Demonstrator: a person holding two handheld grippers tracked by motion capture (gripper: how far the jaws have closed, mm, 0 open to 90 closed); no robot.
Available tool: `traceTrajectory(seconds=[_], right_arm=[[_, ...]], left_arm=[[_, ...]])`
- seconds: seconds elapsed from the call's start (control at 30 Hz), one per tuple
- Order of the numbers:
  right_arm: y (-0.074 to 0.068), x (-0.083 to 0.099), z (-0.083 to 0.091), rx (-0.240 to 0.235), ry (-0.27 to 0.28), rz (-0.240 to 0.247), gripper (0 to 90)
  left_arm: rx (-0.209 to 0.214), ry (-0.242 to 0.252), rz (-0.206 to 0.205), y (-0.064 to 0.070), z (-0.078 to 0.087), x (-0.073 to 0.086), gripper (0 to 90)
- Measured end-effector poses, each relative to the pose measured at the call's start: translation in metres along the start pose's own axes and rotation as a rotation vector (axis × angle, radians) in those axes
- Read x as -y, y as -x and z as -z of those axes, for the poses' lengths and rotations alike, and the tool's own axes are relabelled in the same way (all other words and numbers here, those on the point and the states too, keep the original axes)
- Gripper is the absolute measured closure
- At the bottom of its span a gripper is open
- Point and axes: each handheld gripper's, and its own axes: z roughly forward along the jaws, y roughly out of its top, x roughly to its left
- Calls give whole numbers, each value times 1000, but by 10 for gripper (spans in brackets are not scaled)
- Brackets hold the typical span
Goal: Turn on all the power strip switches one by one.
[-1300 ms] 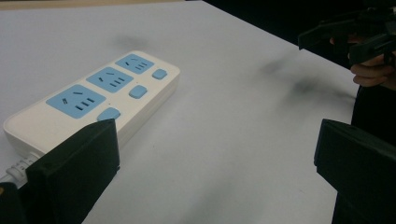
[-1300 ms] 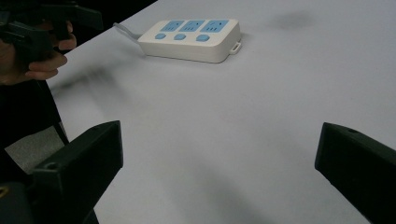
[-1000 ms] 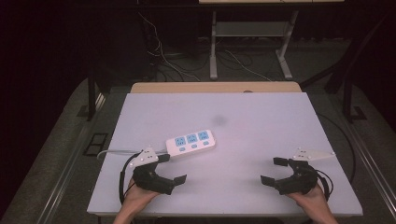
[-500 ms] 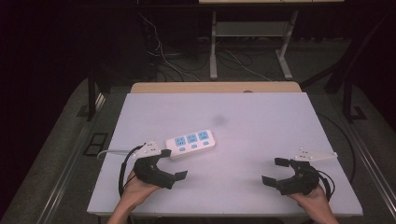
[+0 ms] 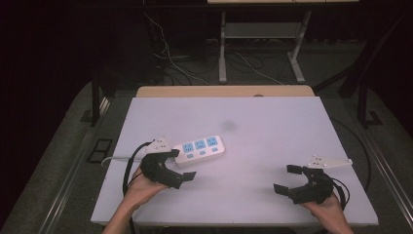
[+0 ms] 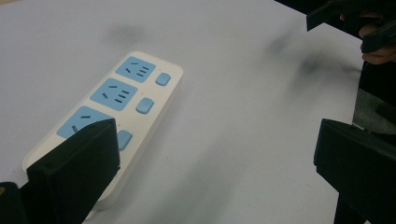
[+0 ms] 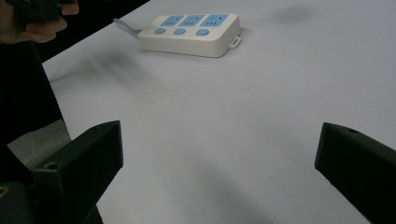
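A white power strip (image 5: 200, 147) with three blue sockets and blue buttons lies left of the table's middle, its white cord (image 5: 116, 158) trailing left. My left gripper (image 5: 180, 165) is open right at the strip's near left end. In the left gripper view the strip (image 6: 119, 100) lies along the left jaw, with bare table between the jaws (image 6: 210, 163). My right gripper (image 5: 286, 179) stands open near the front right of the table, far from the strip. In the right gripper view the strip (image 7: 191, 30) lies farther off, and nothing sits within that gripper (image 7: 219, 163).
The white table (image 5: 272, 126) has a wooden strip along its far edge. Dark smudges (image 5: 229, 125) mark the top beyond the strip. Cables and a metal stand's legs (image 5: 221, 48) are on the dark floor behind.
My left gripper has moved forward and a little right, up against the near left end of the power strip. The right gripper has hardly moved.
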Motion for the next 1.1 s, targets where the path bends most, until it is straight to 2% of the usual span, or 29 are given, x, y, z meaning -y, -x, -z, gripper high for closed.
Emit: traceTrajectory(seconds=[0.4, 0.9, 1.1], right_arm=[[-1, 0, 0, 1, -2, 6, 8], [-1, 1, 1, 2, -2, 11, 8], [0, 2, 2, 4, 0, 11, 8]], left_arm=[[1, -31, 3, -13, 4, -16, 0], [-12, -64, 28, -33, -3, -23, 21], [-20, -103, 22, -40, -7, -27, 36]])
